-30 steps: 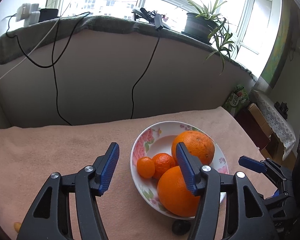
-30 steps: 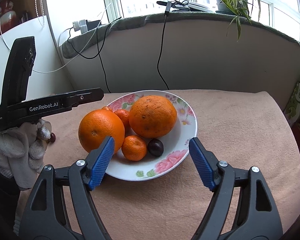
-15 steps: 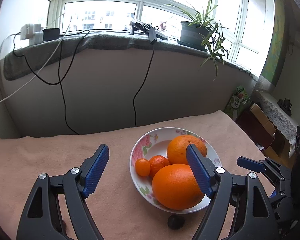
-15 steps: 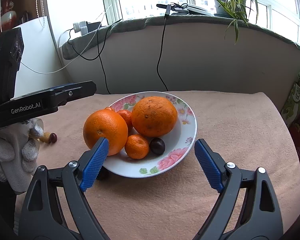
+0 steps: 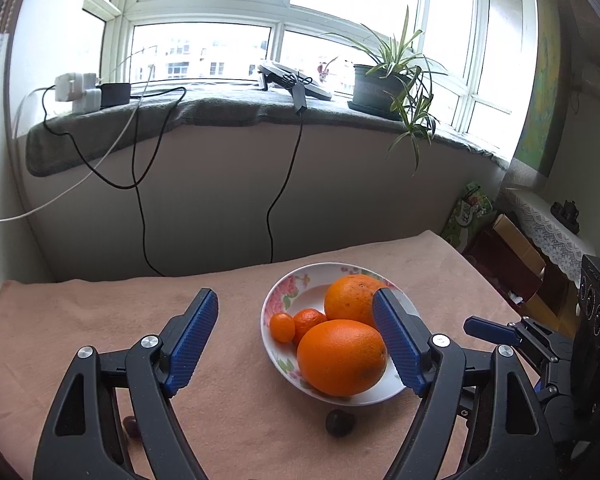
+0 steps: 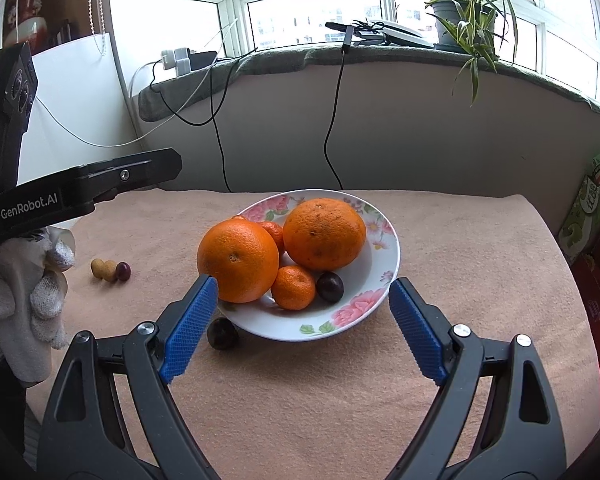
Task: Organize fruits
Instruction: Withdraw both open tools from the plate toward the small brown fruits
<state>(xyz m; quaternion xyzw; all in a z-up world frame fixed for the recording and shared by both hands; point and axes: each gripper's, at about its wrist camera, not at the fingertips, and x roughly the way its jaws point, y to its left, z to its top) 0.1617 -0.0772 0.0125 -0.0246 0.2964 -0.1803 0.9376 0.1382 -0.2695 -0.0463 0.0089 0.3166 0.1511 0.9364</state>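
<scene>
- Left wrist view: our left gripper [image 5: 296, 342] has its blue fingers [image 5: 192, 344] wide apart, and there is nothing between them but the pink cloth [image 5: 80, 308].
- In this view the flowered bowl [image 5: 278, 300] sits at about 2 o'clock from the middle of our fingers. It holds two big oranges [image 5: 340, 356] and two small ones [image 5: 282, 326].
- One dark plum [image 5: 340, 423] lies on the cloth at 6 o'clock from the bowl, just beside its rim. Another small dark fruit [image 5: 131, 426] peeks out under our left finger arm.
- Right wrist view: our right gripper [image 6: 300, 326] has its fingers wide apart too, and it holds nothing. The bowl [image 6: 384, 272] sits straight ahead at 12 o'clock.
- In this view, one plum [image 6: 330, 286] is already in the bowl. The loose plum [image 6: 222, 333] touches the bowl's near edge, right by our left finger.
- Three little fruits [image 6: 110, 270] lie well apart at 9 o'clock, near the gloved hand [image 6: 24, 296].
- We think the loose fruits still need to go in the bowl.
- What could go wrong: the plum is round and smooth, so it may roll away if we squeeze off-center. The front orange [image 6: 238, 266] hangs over the rim, so a bump on the bowl could tip it out.
</scene>
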